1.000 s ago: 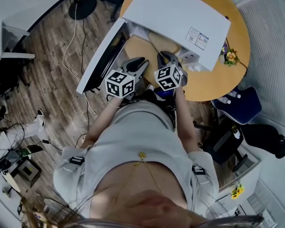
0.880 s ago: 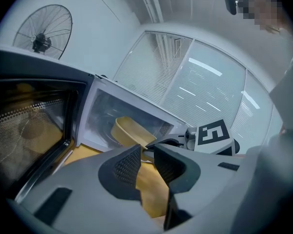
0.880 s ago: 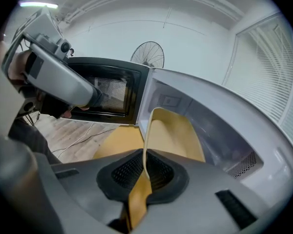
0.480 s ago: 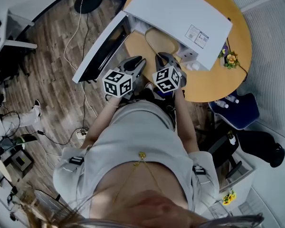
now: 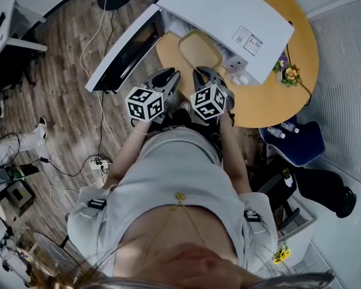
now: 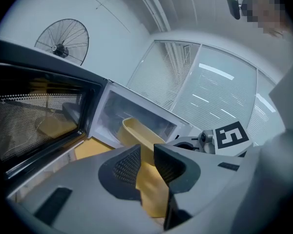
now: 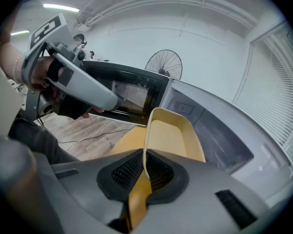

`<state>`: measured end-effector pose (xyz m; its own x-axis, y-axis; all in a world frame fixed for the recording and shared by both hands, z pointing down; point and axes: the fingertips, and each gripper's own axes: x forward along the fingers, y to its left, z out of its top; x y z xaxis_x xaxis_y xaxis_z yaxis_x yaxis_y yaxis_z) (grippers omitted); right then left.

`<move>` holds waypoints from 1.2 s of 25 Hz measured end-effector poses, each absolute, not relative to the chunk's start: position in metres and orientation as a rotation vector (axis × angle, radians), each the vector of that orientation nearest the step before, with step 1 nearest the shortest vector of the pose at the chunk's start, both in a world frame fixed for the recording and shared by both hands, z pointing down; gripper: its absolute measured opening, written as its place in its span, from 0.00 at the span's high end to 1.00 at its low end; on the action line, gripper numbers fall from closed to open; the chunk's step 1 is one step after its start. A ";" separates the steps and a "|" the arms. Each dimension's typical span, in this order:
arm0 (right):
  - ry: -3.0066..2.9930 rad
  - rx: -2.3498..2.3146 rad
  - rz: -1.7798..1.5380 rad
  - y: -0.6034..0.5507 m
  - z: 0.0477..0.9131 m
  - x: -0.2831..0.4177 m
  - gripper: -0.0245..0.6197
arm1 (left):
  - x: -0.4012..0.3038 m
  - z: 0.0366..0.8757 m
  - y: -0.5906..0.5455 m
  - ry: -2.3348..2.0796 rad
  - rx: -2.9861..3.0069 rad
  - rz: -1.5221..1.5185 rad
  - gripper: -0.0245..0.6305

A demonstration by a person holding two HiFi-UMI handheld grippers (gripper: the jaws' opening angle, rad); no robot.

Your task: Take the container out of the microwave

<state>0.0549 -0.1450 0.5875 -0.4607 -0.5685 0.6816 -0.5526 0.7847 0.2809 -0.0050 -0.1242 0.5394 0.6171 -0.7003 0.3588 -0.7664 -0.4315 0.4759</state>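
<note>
Head view: found the container (image 5: 200, 47) just outside the mouth of the microwave (image 5: 228, 14), over the worktop (image 5: 277, 98) on the side toward its near edge, with the door (image 5: 121, 52) swung wide to the left. Could not tell from above whether it was lifted or resting. Had the right gripper (image 5: 206, 76) reaching to the tub's near end and the left gripper (image 5: 170, 76) just beside it, short of the left rim.

Left gripper view: showed the fingers (image 6: 124, 167) standing apart and pressing on nothing. Showed only the yellow tub through the gap between them, with the open oven behind it.

Right gripper view: showed the fingers (image 7: 123, 172) closed on the thin near wall of the tub, pinching it just under the rim. Showed the far end pointing back at the oven, and an inside that looked empty.

Judged light, being a shallow, thin-walled plastic tub. Judged stiff enough to carry, yet likely to flex and droop when held by one edge alone. Looked smooth, so apt to slip or swivel in a narrow pinch. Seemed best taken deep over the rim at the middle of the near short wall. Seemed worth adding a second hold on the left long rim to keep it level.
</note>
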 end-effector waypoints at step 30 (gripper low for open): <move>-2.152 0.809 0.042 -0.106 0.581 0.023 0.91 | -0.045 0.529 -0.104 -1.062 2.274 0.154 0.83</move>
